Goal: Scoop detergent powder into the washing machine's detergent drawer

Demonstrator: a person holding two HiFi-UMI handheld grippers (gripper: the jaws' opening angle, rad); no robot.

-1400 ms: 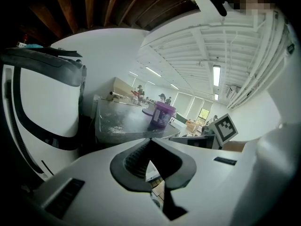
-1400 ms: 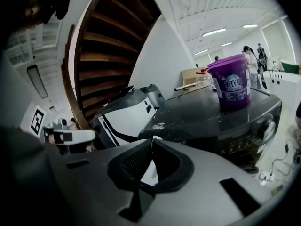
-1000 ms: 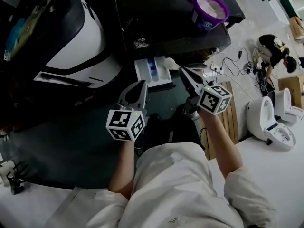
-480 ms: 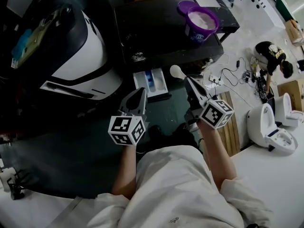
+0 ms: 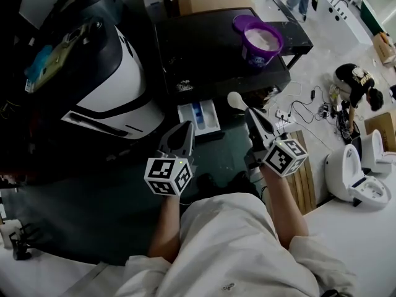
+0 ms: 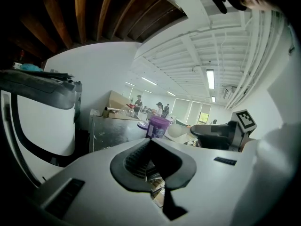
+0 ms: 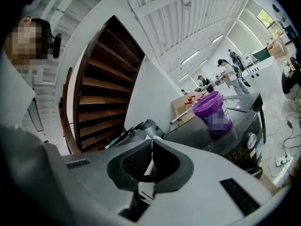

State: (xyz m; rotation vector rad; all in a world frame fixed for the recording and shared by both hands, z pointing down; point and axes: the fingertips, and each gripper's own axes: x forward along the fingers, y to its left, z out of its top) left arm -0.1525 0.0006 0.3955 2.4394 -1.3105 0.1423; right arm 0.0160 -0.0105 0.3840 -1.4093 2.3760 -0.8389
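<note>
Glossy plastic purple tub (image 5: 255,56); dark glossy washing machine top (image 5: 210,48); smooth white plastic scoop (image 5: 236,100).

Head view: dim, murky at left, floor (image 5: 328,48) bright at right
Gripper views: fisheye bend, black corners, ceiling lamp (image 6: 210,78) glaring

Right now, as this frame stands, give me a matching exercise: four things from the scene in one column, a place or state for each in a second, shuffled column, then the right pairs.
Things
1. purple tub
2. detergent drawer
3. white scoop
4. left hand-held gripper

Places or states
A. shut, with nothing between its jaws
B. pulled out from the front of the washing machine
C. standing open on the washing machine's top
D. clamped in the right hand-held gripper

Pairs: 1-C, 2-B, 3-D, 4-A
</note>
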